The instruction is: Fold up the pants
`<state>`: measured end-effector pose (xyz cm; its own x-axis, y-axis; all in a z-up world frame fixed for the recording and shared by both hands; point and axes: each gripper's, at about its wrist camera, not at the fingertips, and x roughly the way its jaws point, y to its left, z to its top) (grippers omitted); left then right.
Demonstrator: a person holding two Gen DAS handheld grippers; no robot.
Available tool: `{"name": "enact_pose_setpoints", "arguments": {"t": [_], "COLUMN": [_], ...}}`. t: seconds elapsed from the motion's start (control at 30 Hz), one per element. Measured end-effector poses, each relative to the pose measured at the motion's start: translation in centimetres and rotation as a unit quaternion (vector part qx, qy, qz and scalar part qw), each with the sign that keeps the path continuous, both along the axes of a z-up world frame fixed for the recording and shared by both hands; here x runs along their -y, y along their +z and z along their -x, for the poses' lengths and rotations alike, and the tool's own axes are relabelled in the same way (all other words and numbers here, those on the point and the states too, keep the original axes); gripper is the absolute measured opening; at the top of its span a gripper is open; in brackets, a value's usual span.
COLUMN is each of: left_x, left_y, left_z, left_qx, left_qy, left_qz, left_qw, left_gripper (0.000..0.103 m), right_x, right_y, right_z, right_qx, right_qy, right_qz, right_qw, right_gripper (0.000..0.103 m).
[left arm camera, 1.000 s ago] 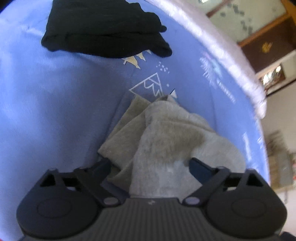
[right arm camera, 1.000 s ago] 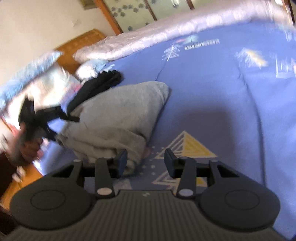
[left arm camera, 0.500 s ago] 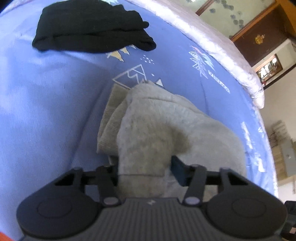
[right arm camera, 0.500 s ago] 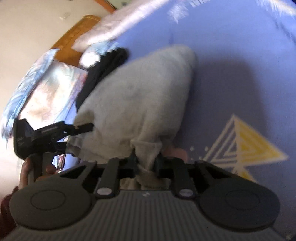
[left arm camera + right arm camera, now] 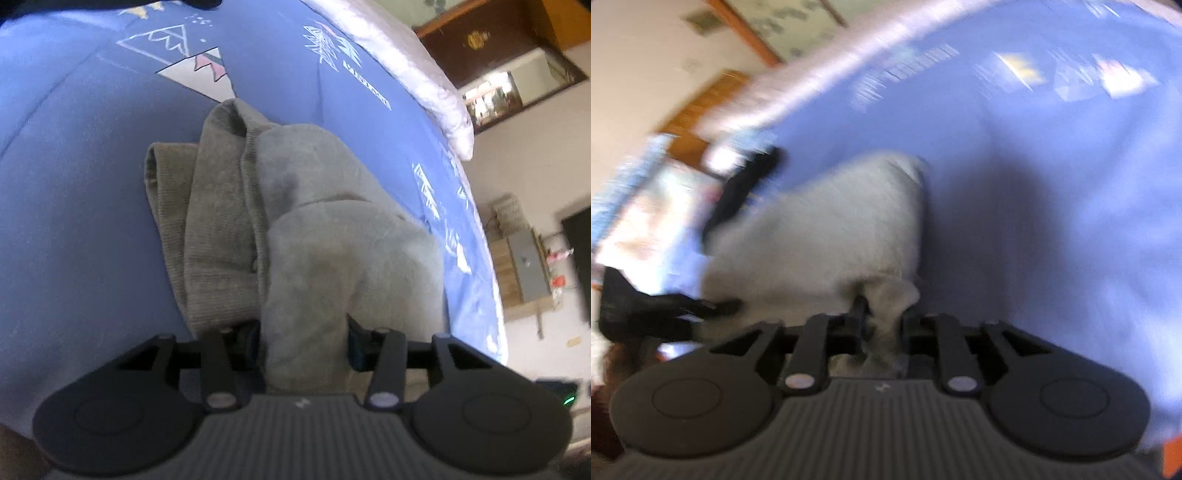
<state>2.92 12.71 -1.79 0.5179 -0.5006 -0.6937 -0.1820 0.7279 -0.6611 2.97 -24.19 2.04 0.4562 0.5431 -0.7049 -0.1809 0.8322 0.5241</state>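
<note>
Clamping a thick fold of the grey pants (image 5: pixel 306 258), the left gripper (image 5: pixel 303 343) is closed on it. The right gripper (image 5: pixel 882 328) is opening around another bunch. The pants are heaped on the blue bedspread (image 5: pixel 74 221).

L tongs (image 5: pixel 303 341) clamped; R tongs (image 5: pixel 882 325) prob. opening

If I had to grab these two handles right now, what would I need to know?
Left tool: shut on a thick bunch of the grey pants.
Right tool: jaws opening, a fold of the pants between them; this view is blurred.
The pants lie bunched on the blue bedspread, partly gathered over themselves.
Done: both ends gripped.
Left: probably finish the fold, lay it flat, let go.
</note>
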Motion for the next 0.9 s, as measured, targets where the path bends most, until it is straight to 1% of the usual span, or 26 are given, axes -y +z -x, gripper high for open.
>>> {"name": "enact_pose_setpoints", "arguments": {"t": [0.03,0.07,0.13,0.17,0.2,0.23,0.33,0.37,0.4,0.43,0.5,0.57,0.63,0.67,0.73,0.87,0.9], "left_x": [-0.3,-0.3,-0.4,-0.4,-0.5,-0.5,-1.5,-1.8,-1.9,-1.9,-1.1,0.5,2.0,2.5,3.3,3.5,3.6], "left_y": [-0.1,-0.1,0.3,0.5,0.8,1.1,2.2,2.6,3.0,3.3,4.2,5.1,5.7,5.8,5.9,5.4,5.4], "left_z": [0.0,0.1,0.5,0.7,0.9,1.2,1.9,2.0,2.2,2.3,2.6,2.8,3.0,2.9,3.0,3.0,3.1], "left_qx": [-0.002,-0.003,-0.004,-0.002,-0.002,-0.001,0.013,0.017,0.021,0.025,0.035,0.047,0.059,0.061,0.062,0.052,0.052], "left_qy": [0.007,0.009,0.009,0.009,0.010,0.013,0.027,0.032,0.036,0.040,0.038,0.025,0.015,0.012,0.008,0.007,0.007], "left_qz": [0.009,0.011,0.006,0.002,-0.004,-0.011,-0.039,-0.055,-0.071,-0.091,-0.143,-0.201,-0.253,-0.269,-0.289,-0.291,-0.292], "left_qw": [0.9999,0.9999,0.9999,1.0000,0.9999,0.9999,0.9988,0.9978,0.9966,0.9947,0.9884,0.9781,0.9656,0.9612,0.9553,0.9552,0.9549], "left_gripper": [0.044,0.044,0.045,0.047,0.052,0.057,0.065,0.066,0.069,0.073,0.075,0.075,0.075,0.075,0.076,0.079,0.082], "right_x": [-0.1,-0.2,-0.4,0.0,-0.1,0.1,0.9,1.0,1.2,2.2,3.2,3.9,4.2,4.2,4.1,3.5,3.3], "right_y": [-0.3,-0.4,-0.2,-0.4,-0.4,-0.5,-0.8,-1.0,-1.1,-1.4,-1.5,-1.5,-1.3,-1.2,-1.0,-0.7,-0.6], "right_z": [0.4,0.7,0.7,0.6,0.6,0.4,0.2,0.2,0.1,0.2,0.3,0.5,0.7,0.8,1.2,1.1,0.8], "right_qx": [0.020,0.027,0.028,0.026,0.022,0.020,0.012,0.009,0.005,0.001,-0.006,-0.015,-0.017,-0.015,-0.010,0.001,0.006], "right_qy": [-0.008,-0.007,-0.001,0.002,0.002,0.001,-0.003,-0.005,-0.007,-0.010,-0.018,-0.028,-0.034,-0.035,-0.034,-0.022,-0.017], "right_qz": [-0.013,-0.020,-0.026,-0.030,-0.037,-0.044,-0.071,-0.079,-0.089,-0.098,-0.114,-0.128,-0.129,-0.126,-0.117,-0.096,-0.087], "right_qw": [1.000,0.999,0.999,0.999,0.999,0.999,0.997,0.997,0.996,0.995,0.993,0.991,0.991,0.991,0.992,0.995,0.996], "right_gripper": [0.036,0.039,0.046,0.048,0.051,0.053,0.059,0.060,0.062,0.063,0.063,0.063,0.063,0.063,0.063,0.064,0.064]}}
